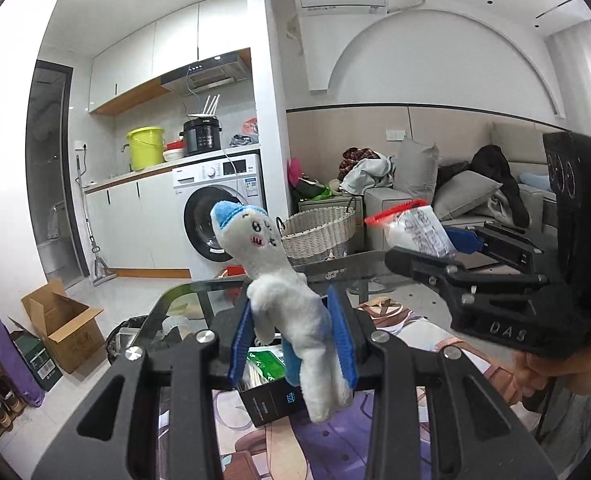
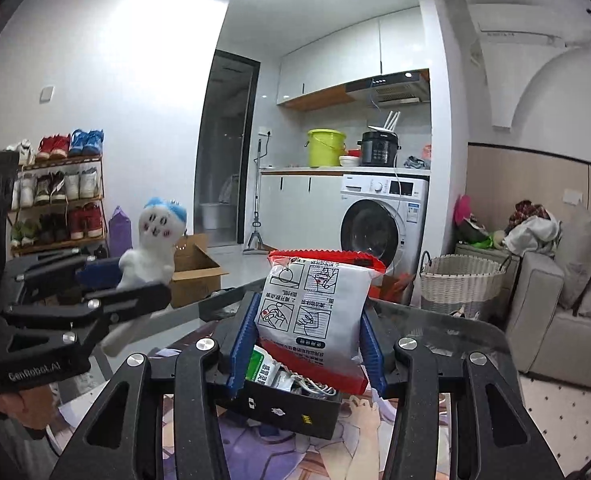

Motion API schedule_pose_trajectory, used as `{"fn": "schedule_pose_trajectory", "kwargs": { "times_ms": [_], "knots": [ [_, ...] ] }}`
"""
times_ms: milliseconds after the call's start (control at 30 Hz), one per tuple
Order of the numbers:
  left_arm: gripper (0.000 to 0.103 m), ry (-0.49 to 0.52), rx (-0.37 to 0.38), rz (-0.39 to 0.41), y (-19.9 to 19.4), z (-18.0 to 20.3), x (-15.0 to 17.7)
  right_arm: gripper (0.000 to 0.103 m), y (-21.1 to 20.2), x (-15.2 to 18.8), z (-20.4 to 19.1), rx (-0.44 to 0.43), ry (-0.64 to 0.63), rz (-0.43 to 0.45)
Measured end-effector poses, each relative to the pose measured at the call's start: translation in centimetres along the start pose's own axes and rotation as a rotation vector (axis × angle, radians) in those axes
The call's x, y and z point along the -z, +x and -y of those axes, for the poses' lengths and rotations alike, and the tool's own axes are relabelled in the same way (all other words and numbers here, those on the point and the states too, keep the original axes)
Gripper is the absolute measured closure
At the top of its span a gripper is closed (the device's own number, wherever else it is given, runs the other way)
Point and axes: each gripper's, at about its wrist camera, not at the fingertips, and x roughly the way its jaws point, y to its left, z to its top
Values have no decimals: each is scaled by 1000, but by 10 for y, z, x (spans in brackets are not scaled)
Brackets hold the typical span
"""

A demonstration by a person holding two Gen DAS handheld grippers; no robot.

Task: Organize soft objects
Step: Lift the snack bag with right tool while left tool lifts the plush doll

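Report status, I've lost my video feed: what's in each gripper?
Left gripper shut on plush toy. Right gripper shut on snack packet. Both held above black box. Nothing in the way.

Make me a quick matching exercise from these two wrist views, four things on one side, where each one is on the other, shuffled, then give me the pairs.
Things:
1. plush toy
2. snack packet
3. black box
4. yellow-green bucket

Places:
A. on the kitchen counter
B. between the right gripper fingers
C. on the table, below both grippers
D. between the left gripper fingers

Pairs: 1-D, 2-B, 3-C, 4-A
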Motion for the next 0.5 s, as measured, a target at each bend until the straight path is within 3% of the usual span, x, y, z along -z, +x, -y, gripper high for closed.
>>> {"fn": "schedule_pose_trajectory", "kwargs": {
  "times_ms": [500],
  "knots": [
    [68, -11, -4, -12, 1, 13, 1, 57, 1, 0, -1, -27, -11, 1]
  ]
}}
